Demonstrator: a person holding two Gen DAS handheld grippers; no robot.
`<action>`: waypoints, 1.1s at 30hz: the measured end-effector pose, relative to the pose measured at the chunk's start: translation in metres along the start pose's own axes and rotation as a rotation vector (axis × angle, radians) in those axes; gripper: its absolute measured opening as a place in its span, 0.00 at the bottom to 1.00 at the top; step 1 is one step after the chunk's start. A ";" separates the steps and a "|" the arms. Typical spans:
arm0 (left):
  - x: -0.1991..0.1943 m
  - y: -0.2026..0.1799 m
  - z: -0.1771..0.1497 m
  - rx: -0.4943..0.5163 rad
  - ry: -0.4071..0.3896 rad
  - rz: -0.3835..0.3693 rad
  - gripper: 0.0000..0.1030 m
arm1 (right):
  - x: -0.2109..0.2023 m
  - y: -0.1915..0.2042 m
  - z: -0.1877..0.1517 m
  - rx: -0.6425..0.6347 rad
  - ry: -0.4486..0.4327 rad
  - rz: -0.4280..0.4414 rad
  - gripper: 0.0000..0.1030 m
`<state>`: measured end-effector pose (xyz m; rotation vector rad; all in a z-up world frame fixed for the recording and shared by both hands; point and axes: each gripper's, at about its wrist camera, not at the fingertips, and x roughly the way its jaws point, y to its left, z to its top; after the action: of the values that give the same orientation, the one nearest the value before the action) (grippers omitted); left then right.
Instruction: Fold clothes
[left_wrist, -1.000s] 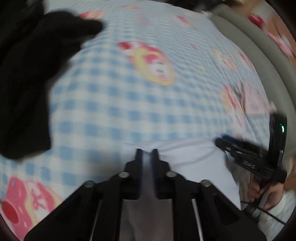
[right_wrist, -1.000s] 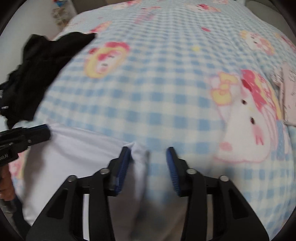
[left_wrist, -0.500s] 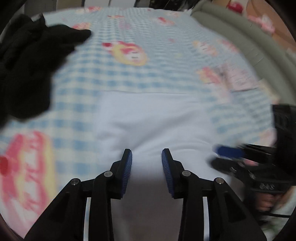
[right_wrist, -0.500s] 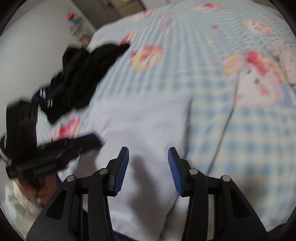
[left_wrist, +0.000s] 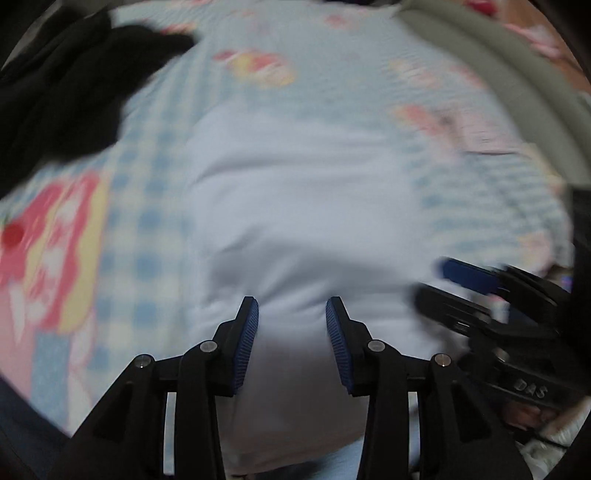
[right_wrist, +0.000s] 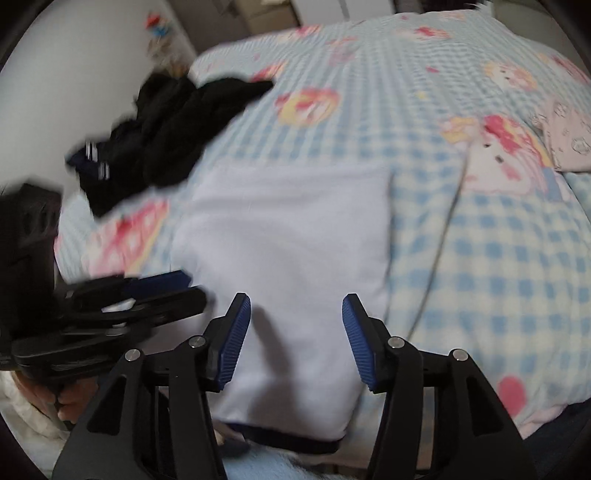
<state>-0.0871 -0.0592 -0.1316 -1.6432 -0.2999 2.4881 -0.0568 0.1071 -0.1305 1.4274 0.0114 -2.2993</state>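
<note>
I'm watching both the left gripper (left_wrist: 291, 308) and right gripper (right_wrist: 296, 304) spreading, jaws just opened off the white garment (right_wrist: 288, 236), which is now lying folded flat on the bedspread (right_wrist: 498, 240) — this fold looks released.

Soft, dim indoor light fell evenly; motion blur smeared the checked bedspread (left_wrist: 155, 192), and fisheye curvature darkened both views' corners.
</note>
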 end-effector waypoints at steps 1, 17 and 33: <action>-0.003 0.009 -0.002 -0.031 -0.007 0.002 0.38 | 0.006 0.000 -0.008 -0.007 0.022 -0.033 0.50; -0.026 0.033 -0.039 -0.108 0.001 0.024 0.41 | -0.005 -0.019 -0.052 0.154 0.108 -0.059 0.54; -0.041 0.058 -0.067 -0.314 -0.092 -0.247 0.43 | -0.032 -0.022 -0.062 0.199 -0.002 -0.081 0.56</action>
<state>-0.0098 -0.1193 -0.1346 -1.4827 -0.8881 2.4230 0.0003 0.1523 -0.1364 1.5478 -0.1678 -2.4243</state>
